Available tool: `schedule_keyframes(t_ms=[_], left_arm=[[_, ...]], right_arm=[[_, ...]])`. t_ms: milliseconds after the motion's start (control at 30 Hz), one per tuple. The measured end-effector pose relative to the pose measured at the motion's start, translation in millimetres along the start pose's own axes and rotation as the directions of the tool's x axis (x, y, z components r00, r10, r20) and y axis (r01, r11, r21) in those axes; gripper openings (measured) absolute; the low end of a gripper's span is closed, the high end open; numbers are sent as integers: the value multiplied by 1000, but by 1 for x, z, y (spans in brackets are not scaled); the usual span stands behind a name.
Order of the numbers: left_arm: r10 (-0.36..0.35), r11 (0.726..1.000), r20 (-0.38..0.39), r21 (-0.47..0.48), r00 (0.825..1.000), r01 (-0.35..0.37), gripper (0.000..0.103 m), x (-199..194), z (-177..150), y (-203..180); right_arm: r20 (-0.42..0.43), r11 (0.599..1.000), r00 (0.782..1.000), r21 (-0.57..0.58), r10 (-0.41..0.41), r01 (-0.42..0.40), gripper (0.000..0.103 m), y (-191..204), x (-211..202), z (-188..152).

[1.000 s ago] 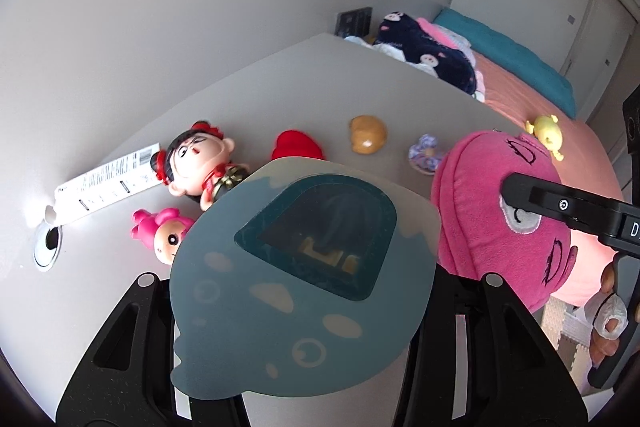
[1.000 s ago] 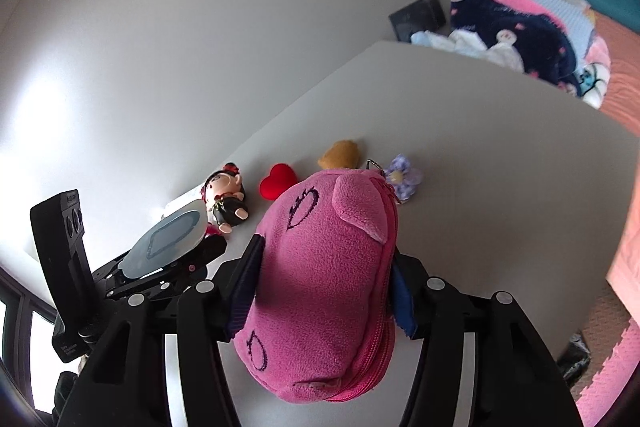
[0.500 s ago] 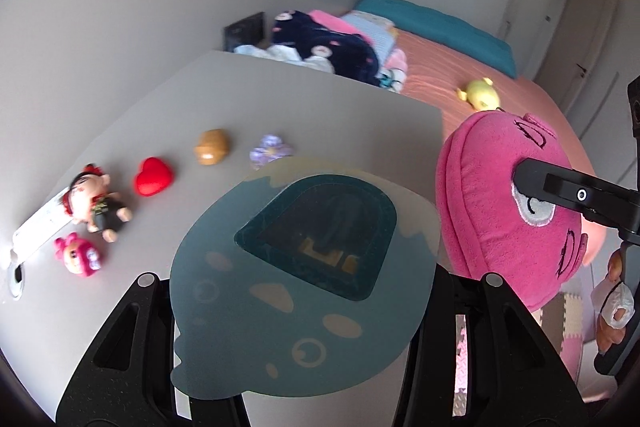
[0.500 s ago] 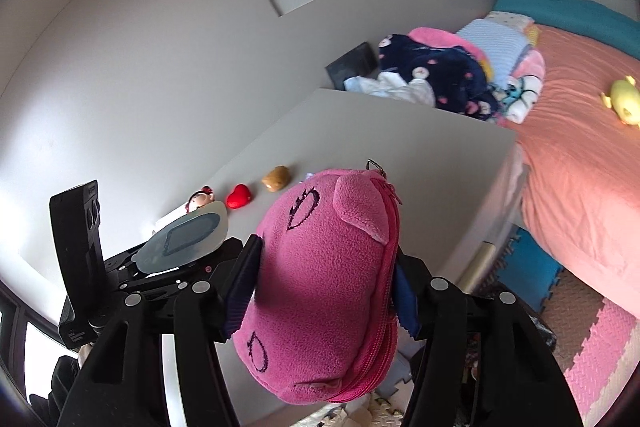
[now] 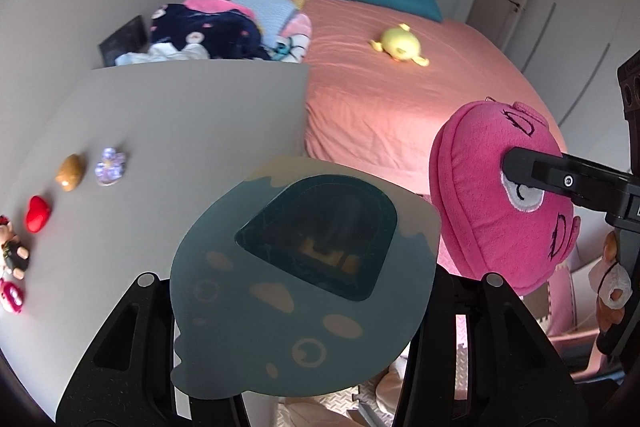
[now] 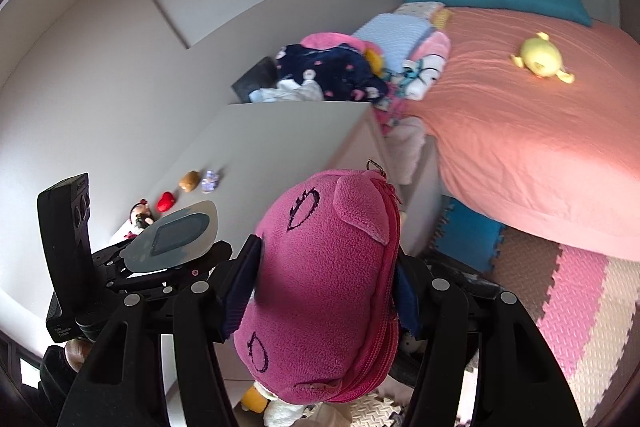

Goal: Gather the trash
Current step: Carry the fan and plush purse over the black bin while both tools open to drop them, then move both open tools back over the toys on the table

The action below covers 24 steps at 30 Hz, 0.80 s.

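Note:
My left gripper point(image 5: 304, 291) is shut on a flat grey-blue card package point(image 5: 280, 291) with a dark plastic window, held up in the air beyond the desk edge. It also shows in the right wrist view point(image 6: 172, 239). My right gripper point(image 6: 324, 275) is shut on a pink plush pouch point(image 6: 328, 287) with embroidered eyes and a zipper. The pouch also shows at the right of the left wrist view point(image 5: 496, 195), beside the package.
A grey desk point(image 5: 180, 131) at left carries a red heart point(image 5: 38, 219), a brown piece point(image 5: 70, 173), a purple flower charm point(image 5: 110, 167) and small dolls point(image 5: 12, 251). A pink bed point(image 5: 400, 99) with a yellow plush point(image 5: 400, 45) and piled clothes point(image 5: 208, 31) lies behind. Foam mats point(image 6: 560, 299) cover the floor.
Both grippers have swung right and pulled back from the desk with their objects still held. The desk toys slid left and the bed and floor came into view.

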<state>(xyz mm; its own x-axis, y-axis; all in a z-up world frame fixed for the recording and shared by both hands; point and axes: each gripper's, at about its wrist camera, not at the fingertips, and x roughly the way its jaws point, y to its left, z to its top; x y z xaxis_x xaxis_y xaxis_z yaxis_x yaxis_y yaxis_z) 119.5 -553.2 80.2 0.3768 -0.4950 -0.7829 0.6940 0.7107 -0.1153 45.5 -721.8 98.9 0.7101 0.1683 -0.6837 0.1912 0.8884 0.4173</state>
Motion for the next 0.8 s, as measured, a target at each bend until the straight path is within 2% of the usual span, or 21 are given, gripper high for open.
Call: schedule_keyframes(t_ms=[367,433,467,500,533,633,800], left_arm=[[-87,991,-85,98,993,96,46,49,6,-47],[-93,989,-94,104,991,102,46,56,7,-51],[-98,988,-103,107,990,109,54,59,7,-53],[-102,987,-129,114,986,117,67,64,8,-55],[-83,987,-158,125,984,103,98,70,8,-57],[6,988,-168,154,986,21,97,77,5,-60],[-21,994,-186,102,982,41,97,77,6,-51]], right_arm=[[-19,990,995,96,-99,100,63,-54,-16,-19],[-35,989,994,98,-108,111,69,-58,-14,-18],[-44,987,992,107,-119,123,72,-61,-13,-18],[-50,983,990,122,-130,136,82,-64,-13,-17],[-55,979,989,141,-140,146,90,-68,-13,-15],[-41,967,987,202,-152,158,90,-77,-20,-12],[5,969,985,178,-172,169,90,-72,-33,-10]])
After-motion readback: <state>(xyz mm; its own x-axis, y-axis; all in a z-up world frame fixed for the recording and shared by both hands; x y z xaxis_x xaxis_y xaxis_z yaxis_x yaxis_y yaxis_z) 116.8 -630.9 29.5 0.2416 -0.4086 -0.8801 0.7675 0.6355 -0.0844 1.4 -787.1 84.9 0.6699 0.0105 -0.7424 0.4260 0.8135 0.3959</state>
